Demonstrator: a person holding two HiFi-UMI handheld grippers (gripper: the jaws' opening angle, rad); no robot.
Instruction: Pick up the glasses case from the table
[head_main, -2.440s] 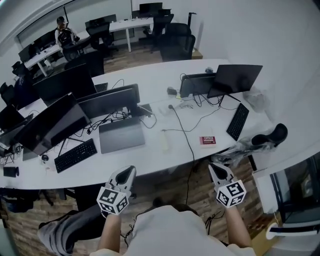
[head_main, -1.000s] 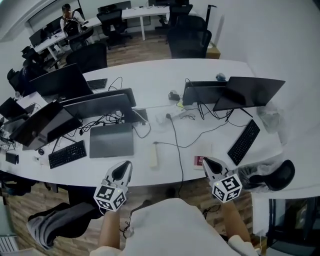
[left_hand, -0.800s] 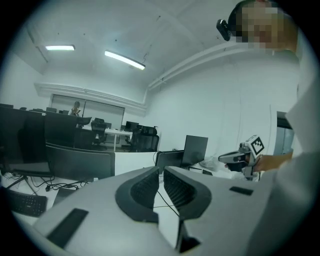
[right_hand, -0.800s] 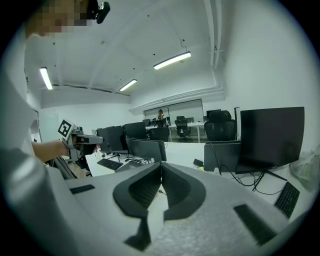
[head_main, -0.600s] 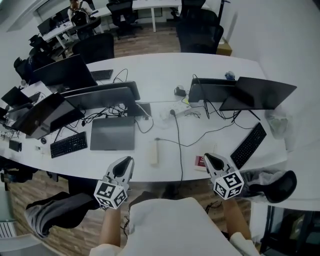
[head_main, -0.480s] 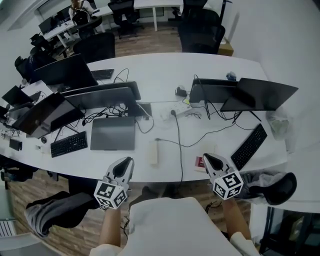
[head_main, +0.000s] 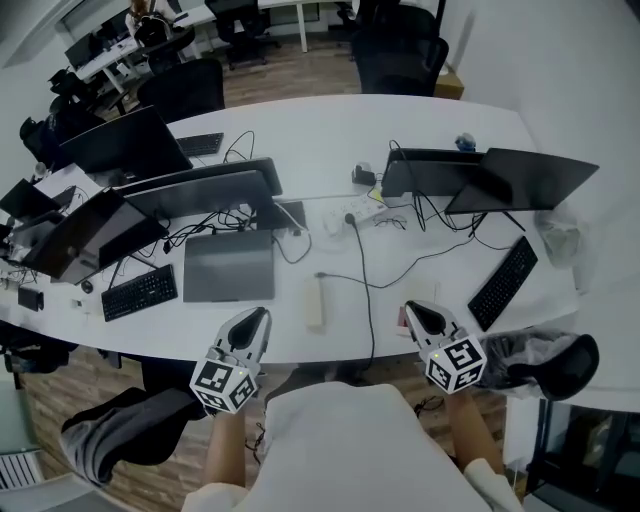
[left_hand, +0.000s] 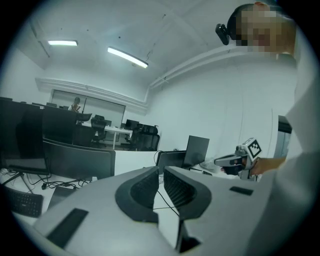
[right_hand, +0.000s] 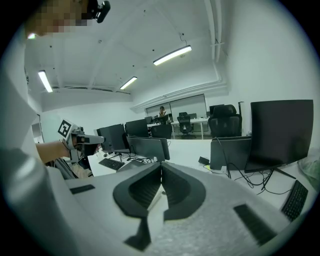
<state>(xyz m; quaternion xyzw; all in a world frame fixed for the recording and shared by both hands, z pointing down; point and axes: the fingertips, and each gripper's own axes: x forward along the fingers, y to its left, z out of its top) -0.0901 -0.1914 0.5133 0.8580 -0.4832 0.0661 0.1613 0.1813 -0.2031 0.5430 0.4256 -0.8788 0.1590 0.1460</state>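
1. The step in hand, as I judge it, is the reach: neither gripper has got to the glasses case (head_main: 316, 303). I take this to be the pale oblong thing lying just right of the closed grey laptop (head_main: 228, 266), near the front edge of the white table (head_main: 300, 130).
2. The left gripper (head_main: 256, 320) hangs off that front edge, on the person's side of the laptop's near right corner. Its jaws are pressed together with nothing between them.
3. The right gripper (head_main: 412, 312) is well to the laptop's right, beyond the case and the black cable (head_main: 367, 300). Its jaws are likewise closed and empty.
4. To do it well, the nearer left gripper seems the better choice. The jaws should part first, wide enough to span the case across its narrow width.
5. Come down over the middle of the case so it lifts level, keeping clear of the laptop's edge (and of the thin cable end just beyond the case).
6. Counted: one case, one laptop, two grippers and three keyboards (head_main: 140, 292) (head_main: 503, 283) (head_main: 201, 146). The monitors overlap too much for a sure count.
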